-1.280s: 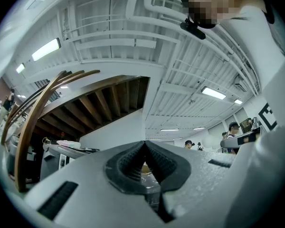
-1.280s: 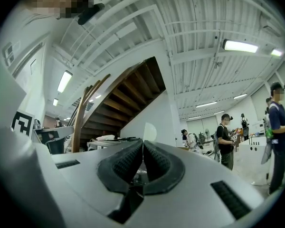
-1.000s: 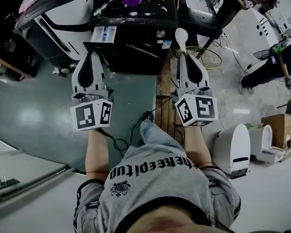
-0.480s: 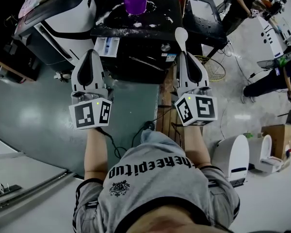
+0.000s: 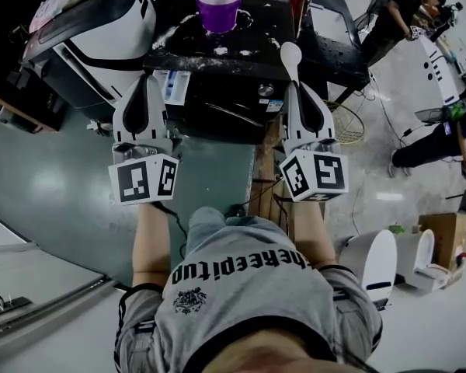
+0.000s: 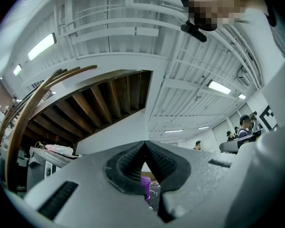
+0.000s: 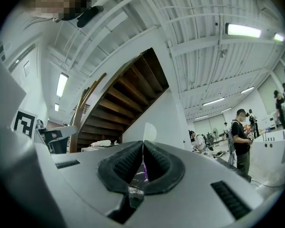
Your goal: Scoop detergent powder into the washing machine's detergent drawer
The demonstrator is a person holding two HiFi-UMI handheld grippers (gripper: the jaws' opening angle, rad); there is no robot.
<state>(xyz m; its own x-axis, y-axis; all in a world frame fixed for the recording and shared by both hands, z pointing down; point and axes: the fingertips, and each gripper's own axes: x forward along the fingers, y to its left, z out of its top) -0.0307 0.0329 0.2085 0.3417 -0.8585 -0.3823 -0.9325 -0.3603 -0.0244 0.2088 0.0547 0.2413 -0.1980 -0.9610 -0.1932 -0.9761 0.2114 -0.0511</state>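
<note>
My right gripper [image 5: 295, 85] is clamped on the handle of the white spoon [image 5: 290, 55], its bowl sticking out toward 12 o'clock over the front edge of the black washing machine [image 5: 217, 103]. My left gripper [image 5: 146, 82] has its jaws pressed together on nothing.

The purple cup [image 5: 218, 8] of powder stands on the machine's top at about 11 o'clock from the spoon. The detergent drawer [image 5: 173, 85], pulled out, sits just beside my left gripper's tips at 1 o'clock.

As I judge it, the step is to reach the spoon into the cup. I'd enter from above, dig shallow, then keep the bowl level while crossing toward 8 o'clock to the drawer. Spilled powder [image 5: 217, 50] lies on the top, so a modest load seems wise.

I cannot tell whether the spoon's bowl holds any powder, white against white. The drawer's compartments are too small to make out. The spoon's handle is buried in the jaws. Both gripper views tilt up at ceiling and stairs, showing only a sliver of purple between the jaws.
</note>
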